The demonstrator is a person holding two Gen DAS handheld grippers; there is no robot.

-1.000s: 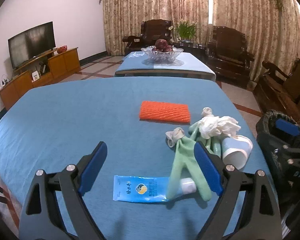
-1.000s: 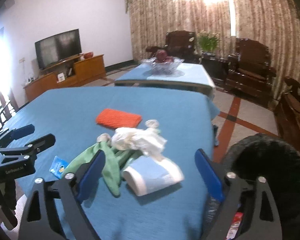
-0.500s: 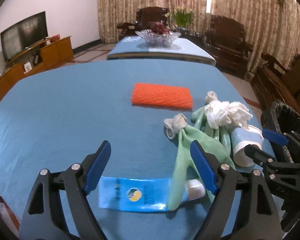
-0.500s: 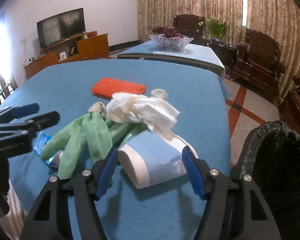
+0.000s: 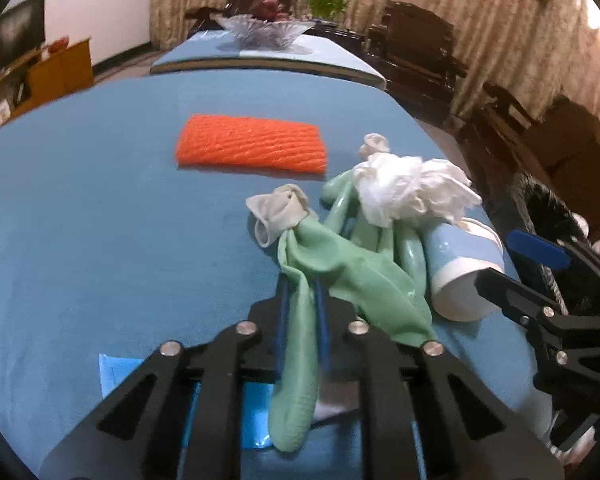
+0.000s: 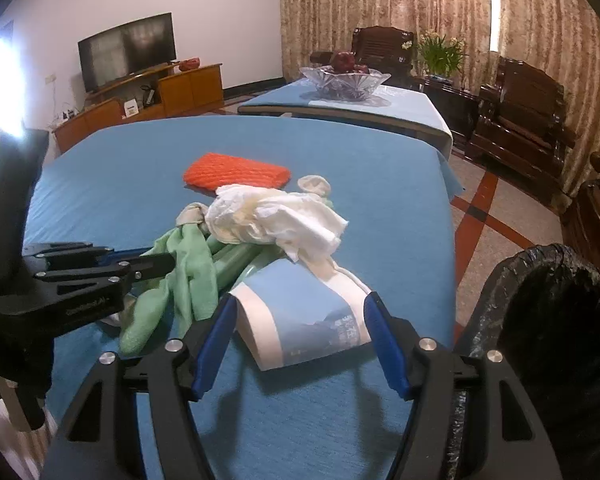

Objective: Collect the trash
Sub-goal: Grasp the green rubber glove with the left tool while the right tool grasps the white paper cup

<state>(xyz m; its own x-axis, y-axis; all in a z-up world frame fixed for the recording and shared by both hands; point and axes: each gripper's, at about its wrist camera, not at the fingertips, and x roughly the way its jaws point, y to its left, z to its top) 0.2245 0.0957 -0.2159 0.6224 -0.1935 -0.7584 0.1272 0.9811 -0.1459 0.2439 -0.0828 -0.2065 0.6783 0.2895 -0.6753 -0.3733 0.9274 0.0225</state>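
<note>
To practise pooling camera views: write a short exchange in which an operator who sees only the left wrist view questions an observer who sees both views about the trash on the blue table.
Operator: My left gripper is shut on the green glove. Is the right gripper on the cup?
Observer: Yes. The paper cup lies on its side between its pads, which appear to touch both sides.
Operator: Where is the bin?
Observer: The black-lined bin stands past the table edge, mouth open, beside the right gripper.
</note>
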